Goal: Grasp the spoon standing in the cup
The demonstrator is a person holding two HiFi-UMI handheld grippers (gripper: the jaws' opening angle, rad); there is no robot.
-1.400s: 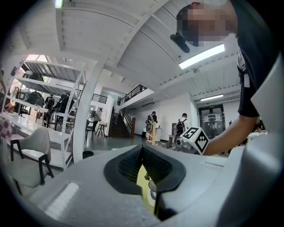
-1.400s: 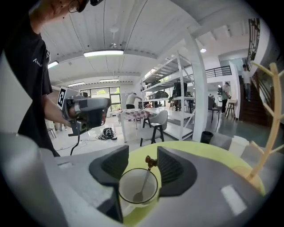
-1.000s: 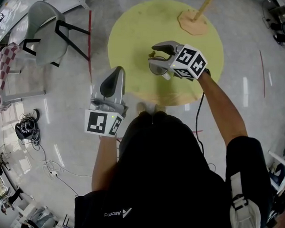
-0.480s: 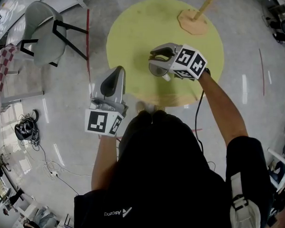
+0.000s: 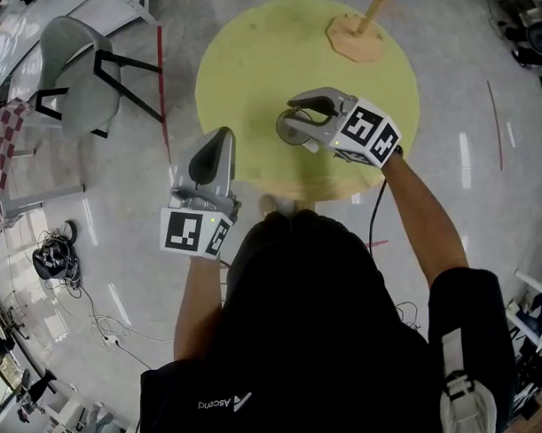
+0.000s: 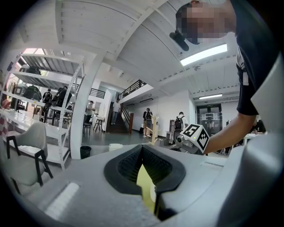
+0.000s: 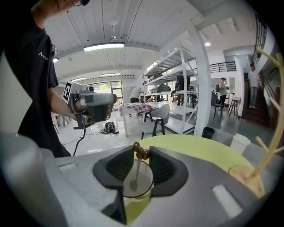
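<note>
A clear glass cup (image 7: 137,182) stands on the round yellow table (image 5: 248,61), and a spoon (image 7: 136,172) with a brown beaded handle top stands in it. My right gripper (image 7: 142,154) hangs over the cup (image 5: 292,129), its jaws closing, and both jaw tips touch the beaded top. In the head view the same gripper (image 5: 291,115) covers most of the cup. My left gripper (image 5: 220,133) is held off the table's near left edge, pointing up, jaws together and nothing in them. In its own view the left gripper (image 6: 143,148) shows only a thin slit.
A wooden stand with an octagonal base (image 5: 353,35) sits at the table's far side, its stick rising at the right of the right gripper view (image 7: 266,146). A grey chair (image 5: 79,71) stands on the floor to the left. Cables (image 5: 52,259) lie on the floor.
The right gripper's jaws have narrowed around the spoon's top. The gripper sits slightly lower and to the left over the cup. The left gripper has barely moved.
</note>
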